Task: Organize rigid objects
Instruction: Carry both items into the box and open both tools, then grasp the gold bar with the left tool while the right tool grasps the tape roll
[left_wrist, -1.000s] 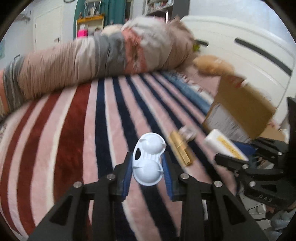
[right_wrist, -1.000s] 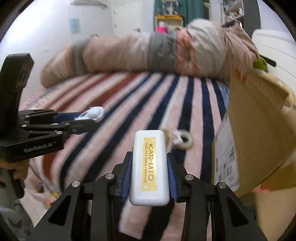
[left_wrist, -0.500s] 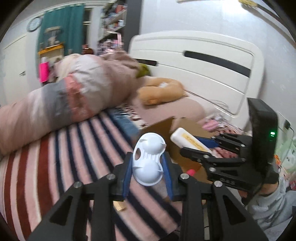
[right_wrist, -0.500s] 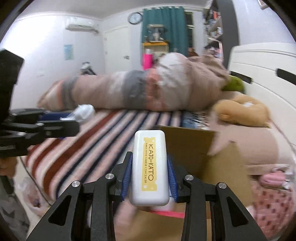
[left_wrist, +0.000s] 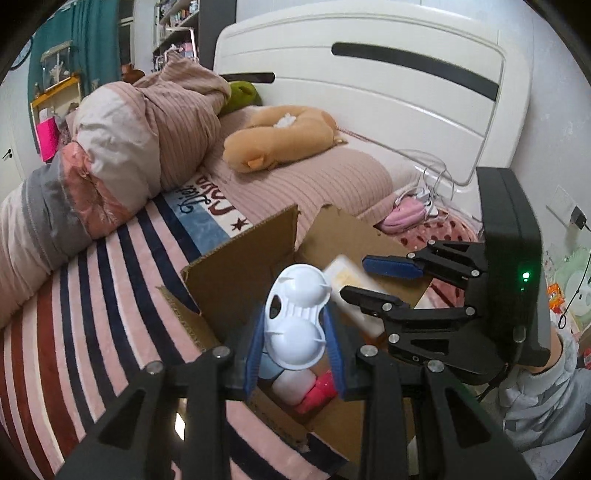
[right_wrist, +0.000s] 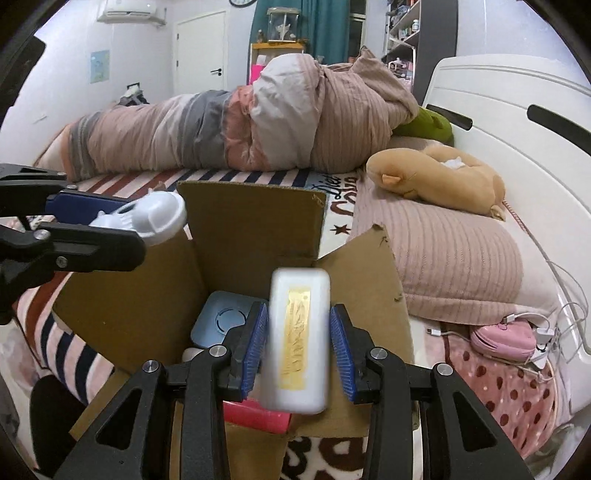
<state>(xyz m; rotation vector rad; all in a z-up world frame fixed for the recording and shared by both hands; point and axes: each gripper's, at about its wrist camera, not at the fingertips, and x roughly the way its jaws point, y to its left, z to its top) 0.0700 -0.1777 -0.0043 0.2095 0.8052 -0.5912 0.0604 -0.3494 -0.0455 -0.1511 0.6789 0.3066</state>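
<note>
Right wrist view: we are hovering over the cardboard box (right_wrist: 255, 236), right tongs (right_wrist: 298, 334) parted, white case (right_wrist: 298, 341) loose between. Left tongs (left_wrist: 295, 343) are clamping the white plastic tray (left_wrist: 298, 321); we are lowering before releasing.

We see a white double-domed plastic piece (left_wrist: 297, 325) and a blurred white case with a gold label (right_wrist: 299, 341) over the open cardboard box (right_wrist: 255, 236), above blue and pink items.

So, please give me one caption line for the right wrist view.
Right gripper open, white case blurred between its pads, above cardboard box.
</note>
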